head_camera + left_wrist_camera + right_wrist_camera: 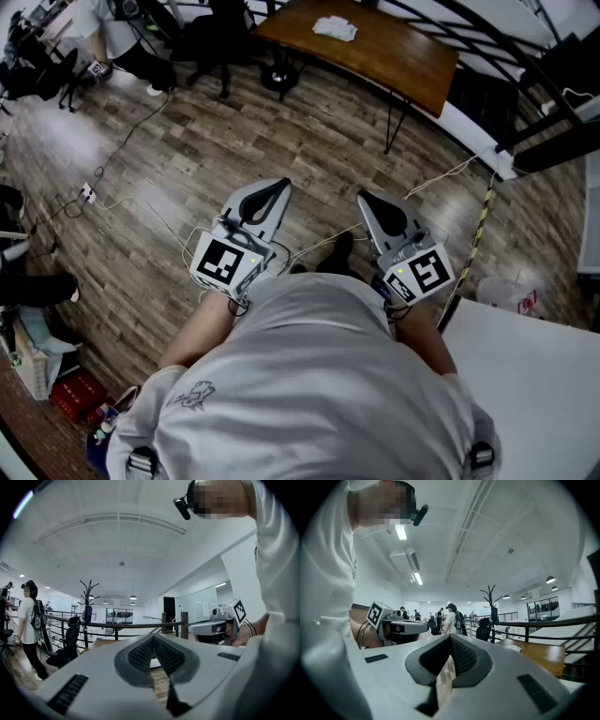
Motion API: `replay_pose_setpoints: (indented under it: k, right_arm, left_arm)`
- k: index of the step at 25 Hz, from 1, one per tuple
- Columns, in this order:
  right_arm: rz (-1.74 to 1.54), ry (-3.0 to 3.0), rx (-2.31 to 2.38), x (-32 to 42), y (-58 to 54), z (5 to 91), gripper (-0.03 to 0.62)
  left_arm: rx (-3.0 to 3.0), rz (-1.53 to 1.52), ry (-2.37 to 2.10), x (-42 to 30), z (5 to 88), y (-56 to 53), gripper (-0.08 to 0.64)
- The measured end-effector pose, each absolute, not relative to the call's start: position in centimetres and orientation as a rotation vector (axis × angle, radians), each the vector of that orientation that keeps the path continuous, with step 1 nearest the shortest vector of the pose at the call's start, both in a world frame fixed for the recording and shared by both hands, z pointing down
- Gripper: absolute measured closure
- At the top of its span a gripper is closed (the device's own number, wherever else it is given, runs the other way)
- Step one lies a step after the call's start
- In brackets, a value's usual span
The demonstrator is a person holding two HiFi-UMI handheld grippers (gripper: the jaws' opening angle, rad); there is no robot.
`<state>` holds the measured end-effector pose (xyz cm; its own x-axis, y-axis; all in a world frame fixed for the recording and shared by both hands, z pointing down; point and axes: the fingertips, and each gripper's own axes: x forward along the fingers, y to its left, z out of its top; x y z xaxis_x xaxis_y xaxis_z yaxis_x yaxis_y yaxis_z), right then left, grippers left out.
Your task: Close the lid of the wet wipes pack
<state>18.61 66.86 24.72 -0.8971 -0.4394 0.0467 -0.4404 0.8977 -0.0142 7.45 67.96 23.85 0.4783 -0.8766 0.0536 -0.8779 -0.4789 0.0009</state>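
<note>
I see no pack that I can name for sure as the wet wipes. A small pale packet with red print lies at the near edge of a white table on the right. My left gripper is held level at waist height over the wooden floor, with its tips together and nothing between them. My right gripper is level beside it, also shut and empty. The left gripper view shows its own closed tips and the right gripper alongside. The right gripper view shows its closed tips and the left gripper.
A brown wooden table with a crumpled white thing on it stands ahead. Cables trail over the floor on the left. A coat stand, railings and a person show in the room beyond.
</note>
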Motion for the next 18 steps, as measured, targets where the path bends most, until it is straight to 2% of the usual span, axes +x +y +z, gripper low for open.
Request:
replay_pose_setpoints:
  k: [18]
  right_arm:
    - [0.075,-2.994,0.728,24.6,57.7,26.6,0.560]
  left_arm:
    - [2.634,0.126,-1.631,10.9,25.1,59.6,0.548]
